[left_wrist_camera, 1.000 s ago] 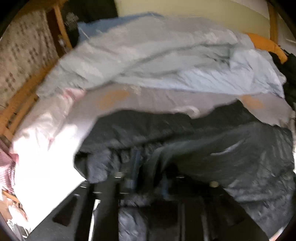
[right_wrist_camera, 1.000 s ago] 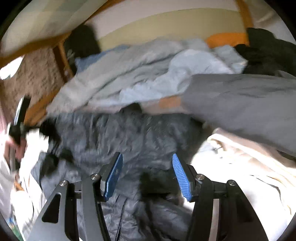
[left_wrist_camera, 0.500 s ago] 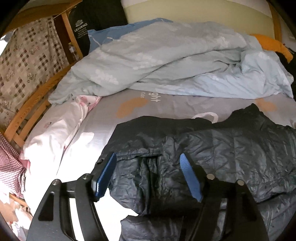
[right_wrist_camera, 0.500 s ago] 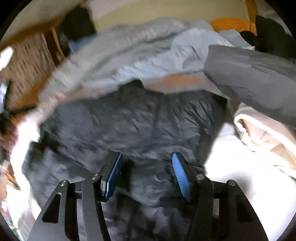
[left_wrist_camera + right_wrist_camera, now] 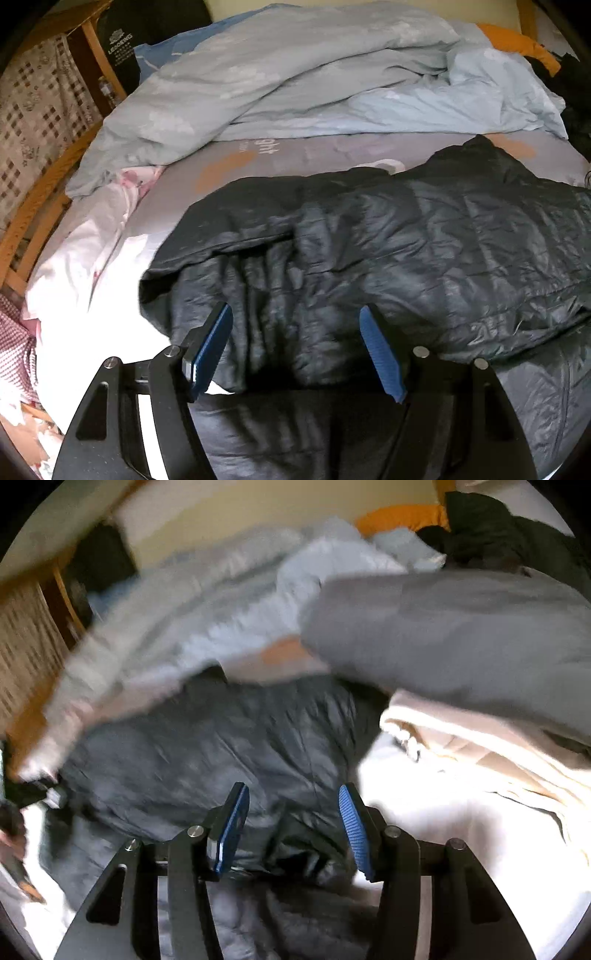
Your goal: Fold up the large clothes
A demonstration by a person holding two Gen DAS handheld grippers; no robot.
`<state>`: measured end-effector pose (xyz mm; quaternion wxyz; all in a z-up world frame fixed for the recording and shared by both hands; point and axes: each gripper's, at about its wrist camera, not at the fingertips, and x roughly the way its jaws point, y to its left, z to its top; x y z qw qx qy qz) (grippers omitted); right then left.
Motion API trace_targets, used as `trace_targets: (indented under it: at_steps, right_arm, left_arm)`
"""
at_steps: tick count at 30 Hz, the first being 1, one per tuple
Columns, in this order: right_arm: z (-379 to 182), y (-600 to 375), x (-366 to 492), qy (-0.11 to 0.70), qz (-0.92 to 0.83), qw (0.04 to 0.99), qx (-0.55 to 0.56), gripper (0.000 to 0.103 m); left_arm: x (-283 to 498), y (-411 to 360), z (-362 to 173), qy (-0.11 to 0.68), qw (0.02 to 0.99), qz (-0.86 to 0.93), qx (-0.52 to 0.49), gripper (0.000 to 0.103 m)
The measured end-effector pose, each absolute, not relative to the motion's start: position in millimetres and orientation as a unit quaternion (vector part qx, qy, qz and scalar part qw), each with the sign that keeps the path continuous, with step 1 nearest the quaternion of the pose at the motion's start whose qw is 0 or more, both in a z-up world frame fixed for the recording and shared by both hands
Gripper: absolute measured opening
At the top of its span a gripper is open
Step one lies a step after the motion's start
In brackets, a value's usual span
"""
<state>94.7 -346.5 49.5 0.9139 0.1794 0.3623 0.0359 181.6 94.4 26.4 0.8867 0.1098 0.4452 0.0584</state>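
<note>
A dark quilted puffer jacket lies spread across the bed, on a grey printed sheet. In the left wrist view, the left gripper is above the near part of the jacket with its jaws wide open. The two blue pads stand well apart and nothing is held between them. The crumpled fabric of the jacket shows through the gap between the fingers, and one folded flap of the jacket lies just beyond the fingertips. I cannot tell if the pads touch the fabric.

In the right wrist view the picture is blurred. The right gripper also has its jaws wide open and it grips nothing. The jacket lies in front of the fingers and to the left of them, and a bunched dark part of it sits in the gap between the blue pads. To the right of this gripper the white bedding is very bright.

Behind the jacket, a light blue duvet is heaped at the far side of the bed. A pink and white cloth lies beside the jacket on the left. A grey garment and a beige garment lie on the right, one over the other. A wooden bed frame runs along the left edge.
</note>
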Motion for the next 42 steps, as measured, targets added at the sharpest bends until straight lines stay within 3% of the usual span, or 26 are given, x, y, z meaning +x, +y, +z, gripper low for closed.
trace_targets:
  at_steps: [2,3,5,6,12,15,21,26,29,34,38,42]
  right_arm:
    - [54,-363,93,0.359,0.046,0.907,0.215,0.048]
    - [51,-363,99,0.378,0.067,0.899,0.212,0.024]
    - [35,-351,111,0.457,0.103,0.868,0.163,0.009]
    - [29,-345,111,0.466,0.099,0.867,0.147,0.007]
    - [4,-329,127,0.503,0.108,0.843,0.157,0.007]
    - [-7,-336,137,0.517,0.121,0.831,0.163,0.007]
    - [28,-364,116,0.437,0.113,0.877,0.167,0.007]
    - [-11,-343,133,0.542,0.122,0.826,0.100,0.007]
    - [-15,-356,138,0.538,0.089,0.830,0.120,0.000]
    - [-13,-357,139,0.541,0.077,0.831,0.101,0.000]
    - [-5,-348,137,0.523,0.071,0.843,0.102,0.000]
    - [22,-360,123,0.451,0.044,0.887,0.091,0.000]
  left_arm:
    - [189,86,16,0.451,0.883,0.065,0.113,0.070]
    - [193,83,13,0.454,0.881,0.070,0.115,0.070]
    - [205,80,7,0.449,0.877,0.107,0.131,0.065]
    - [211,79,5,0.443,0.878,0.119,0.139,0.061]
    - [254,85,-21,0.523,0.839,0.110,0.106,0.052]
    - [267,92,-36,0.532,0.832,0.111,0.110,0.055]
    - [270,100,-35,0.518,0.841,0.134,0.077,0.058]
    - [269,100,-39,0.510,0.844,0.139,0.086,0.059]
    - [268,101,-38,0.512,0.845,0.133,0.079,0.060]
    - [272,115,-37,0.520,0.844,0.119,0.054,0.065]
    - [263,119,-23,0.491,0.865,0.095,0.037,0.059]
    - [222,136,19,0.401,0.915,0.047,-0.009,0.059]
